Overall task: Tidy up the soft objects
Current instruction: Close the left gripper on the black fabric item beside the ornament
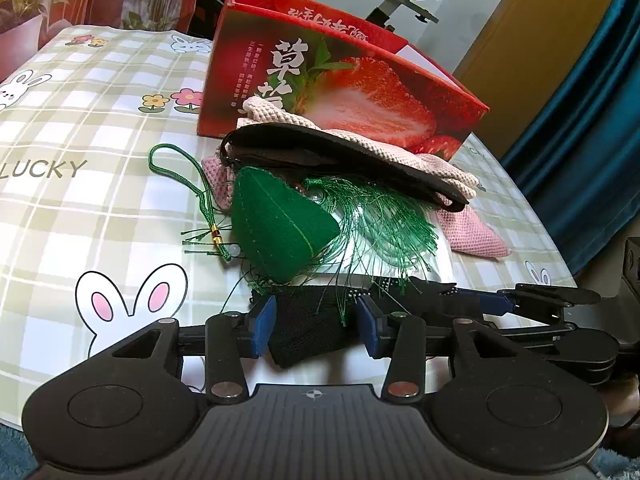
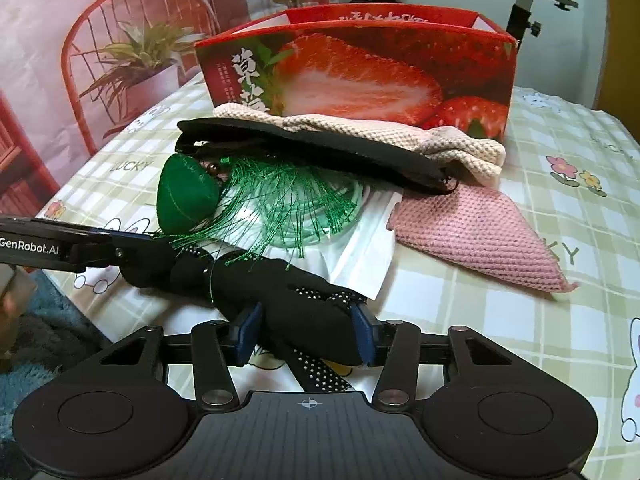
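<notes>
Both grippers clamp one black glove (image 2: 280,296) at the table's near edge: left gripper (image 1: 316,326) on the cuff end, right gripper (image 2: 306,330) on the dotted fingers. Green zongzi tassel charm (image 1: 280,226) drapes threads over it. Behind: black eye mask (image 1: 340,160), pink knit cloths (image 2: 480,232), strawberry box (image 2: 360,76).

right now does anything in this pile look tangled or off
Yes: the green tassel of the zongzi charm is draped across the black glove that both the left gripper and right gripper pinch, so lifting the glove may drag the charm.
</notes>
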The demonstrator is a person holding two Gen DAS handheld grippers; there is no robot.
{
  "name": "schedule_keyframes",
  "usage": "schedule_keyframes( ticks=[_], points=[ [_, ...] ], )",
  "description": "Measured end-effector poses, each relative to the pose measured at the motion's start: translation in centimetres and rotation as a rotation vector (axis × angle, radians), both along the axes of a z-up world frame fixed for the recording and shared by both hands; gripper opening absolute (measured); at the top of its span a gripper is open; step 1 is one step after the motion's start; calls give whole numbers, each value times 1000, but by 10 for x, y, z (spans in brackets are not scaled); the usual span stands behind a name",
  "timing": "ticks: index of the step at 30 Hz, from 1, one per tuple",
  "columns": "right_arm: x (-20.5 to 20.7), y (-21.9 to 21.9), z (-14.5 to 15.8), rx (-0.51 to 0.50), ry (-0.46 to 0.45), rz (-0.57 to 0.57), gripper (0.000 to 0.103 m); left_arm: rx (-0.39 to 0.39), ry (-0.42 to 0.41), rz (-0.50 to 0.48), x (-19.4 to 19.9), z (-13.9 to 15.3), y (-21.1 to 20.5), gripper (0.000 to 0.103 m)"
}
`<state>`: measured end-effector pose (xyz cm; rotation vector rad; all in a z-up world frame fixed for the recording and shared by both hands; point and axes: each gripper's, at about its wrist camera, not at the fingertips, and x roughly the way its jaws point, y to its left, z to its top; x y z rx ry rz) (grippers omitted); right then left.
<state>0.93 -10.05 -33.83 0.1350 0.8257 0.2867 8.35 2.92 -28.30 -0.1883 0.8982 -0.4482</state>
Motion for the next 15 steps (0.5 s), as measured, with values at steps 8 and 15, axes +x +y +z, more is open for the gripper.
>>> schedule_keyframes(
  ticks=[8, 15],
  points=[
    [-2, -7, 1, 33, 26, 7, 36, -18, 32, 49, 0, 0, 10, 48],
    [1, -4, 1, 36, 29, 36, 29, -32, 61, 55, 1, -1, 12, 49]
  ],
)
